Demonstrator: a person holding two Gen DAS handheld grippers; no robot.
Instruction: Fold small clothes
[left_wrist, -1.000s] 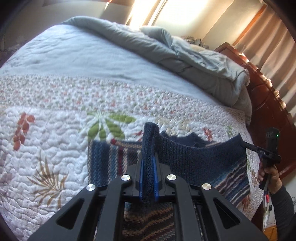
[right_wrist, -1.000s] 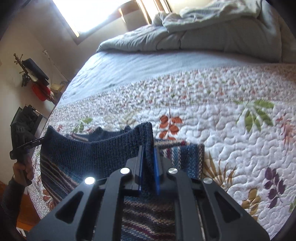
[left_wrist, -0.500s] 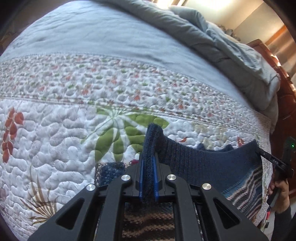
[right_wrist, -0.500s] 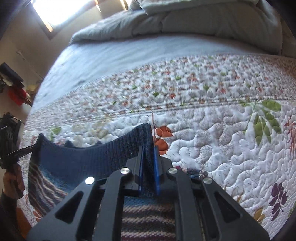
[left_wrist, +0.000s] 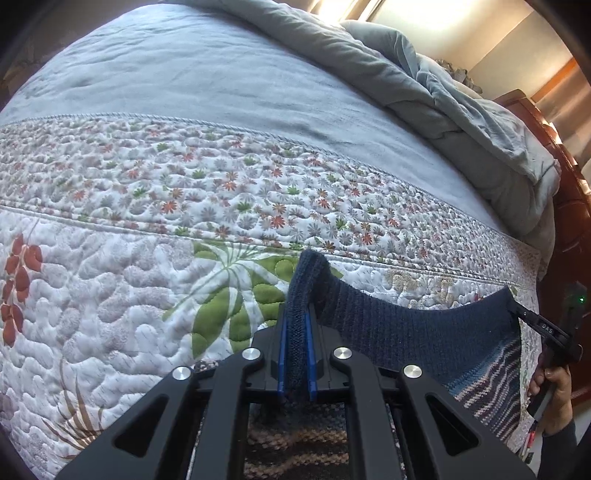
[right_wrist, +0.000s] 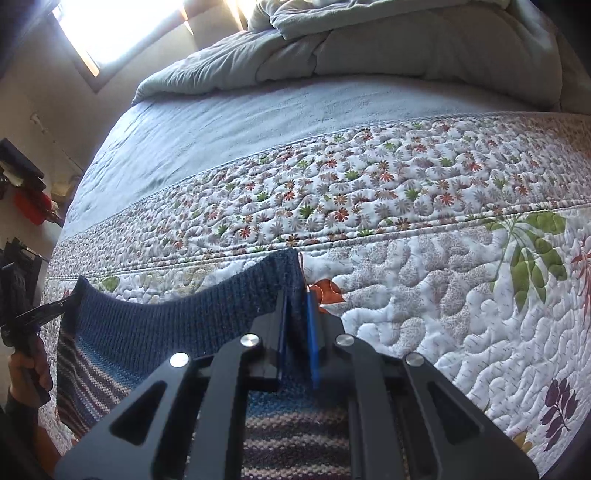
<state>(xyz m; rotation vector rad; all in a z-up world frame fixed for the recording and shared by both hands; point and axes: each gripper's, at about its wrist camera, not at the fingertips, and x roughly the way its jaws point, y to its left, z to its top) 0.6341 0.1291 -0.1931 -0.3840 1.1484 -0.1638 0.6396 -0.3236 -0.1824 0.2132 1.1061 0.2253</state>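
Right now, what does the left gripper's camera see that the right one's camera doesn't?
Only the left wrist view shows the dark wooden headboard along the far side of the bed and the right gripper pinching one corner of the knit sweater. Only the right wrist view shows the bright window, the red object by the wall, and the left gripper on the other corner. Both show the sweater stretched between the grippers above the floral quilt and the rumpled grey comforter.

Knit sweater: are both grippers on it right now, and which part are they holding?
Yes. The left gripper and right gripper each pinch the knit sweater at opposite ends of its navy ribbed edge band, stretched above the quilt.
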